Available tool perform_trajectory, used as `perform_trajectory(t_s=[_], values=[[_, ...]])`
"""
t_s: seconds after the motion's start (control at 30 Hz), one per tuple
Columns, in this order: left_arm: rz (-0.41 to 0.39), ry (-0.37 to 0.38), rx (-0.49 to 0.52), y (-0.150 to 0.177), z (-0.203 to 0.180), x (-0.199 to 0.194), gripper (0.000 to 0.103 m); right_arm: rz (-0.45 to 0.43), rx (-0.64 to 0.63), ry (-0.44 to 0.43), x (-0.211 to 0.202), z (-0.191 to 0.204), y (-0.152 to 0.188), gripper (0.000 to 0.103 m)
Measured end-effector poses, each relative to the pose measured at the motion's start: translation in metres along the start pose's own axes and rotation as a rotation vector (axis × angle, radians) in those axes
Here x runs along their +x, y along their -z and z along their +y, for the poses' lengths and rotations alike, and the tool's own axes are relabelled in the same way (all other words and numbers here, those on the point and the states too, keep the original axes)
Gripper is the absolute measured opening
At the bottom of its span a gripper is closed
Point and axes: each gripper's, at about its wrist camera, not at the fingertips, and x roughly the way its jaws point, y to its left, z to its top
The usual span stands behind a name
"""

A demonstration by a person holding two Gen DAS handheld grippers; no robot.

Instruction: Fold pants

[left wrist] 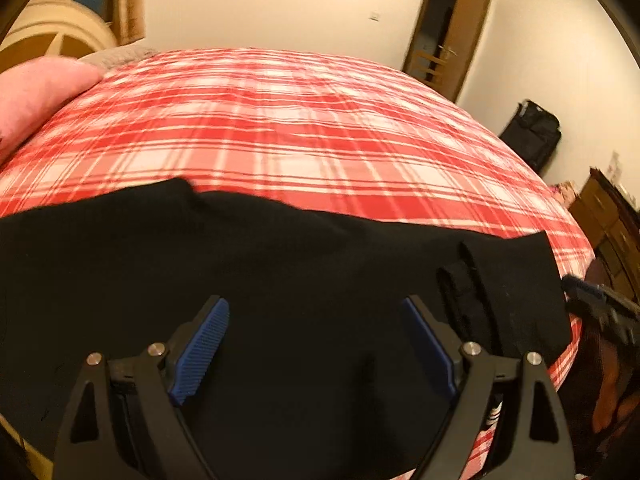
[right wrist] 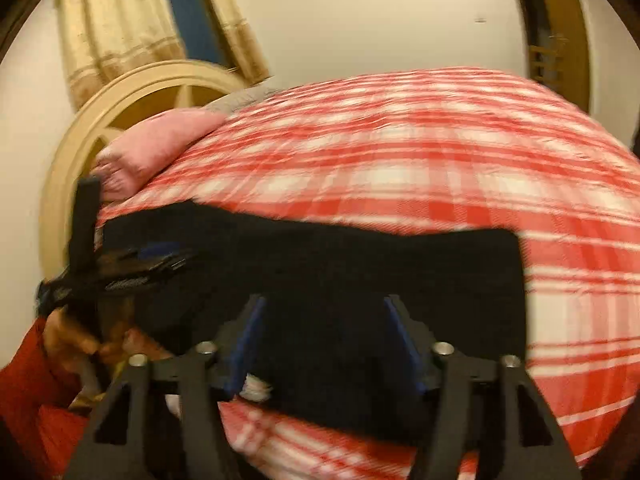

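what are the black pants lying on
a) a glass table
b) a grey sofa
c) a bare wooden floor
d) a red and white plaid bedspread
d: the black pants lie spread flat on the red and white plaid bedspread, which shows beyond them in both wrist views, with a pink pillow at its far left edge.

both wrist views close, angled down, share pants [left wrist: 280,264] [right wrist: 360,264].
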Motion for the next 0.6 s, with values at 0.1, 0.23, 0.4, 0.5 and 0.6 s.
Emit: perform_trajectory(t_s=[0.1, 0.23, 0.4, 0.5, 0.6], values=[[-0.006, 0.003, 0.028, -0.002, -0.013, -0.001, 0.09, 0.013, -0.103, 0.071, 0.011, 0.022, 0.011, 0.063], [-0.009, -0.011, 0.047, 0.001, -0.016, -0.006, 0.09, 0.035, -0.159, 0.115, 0.04, 0.037, 0.014, 0.063], [-0.01, -0.023, 0.021, 0.003, -0.008, -0.01, 0.09, 0.077, -0.191, 0.165, 0.054, 0.033, 0.025, 0.037], [-0.013, -0.027, 0.01, 0.003, -0.005, -0.011, 0.09, 0.091, 0.018, -0.014, 0.042, -0.005, 0.018, 0.023], [-0.011, -0.017, -0.003, 0.003, -0.004, -0.01, 0.09, 0.108, 0.082, -0.02, 0.045, -0.023, 0.019, 0.0]])
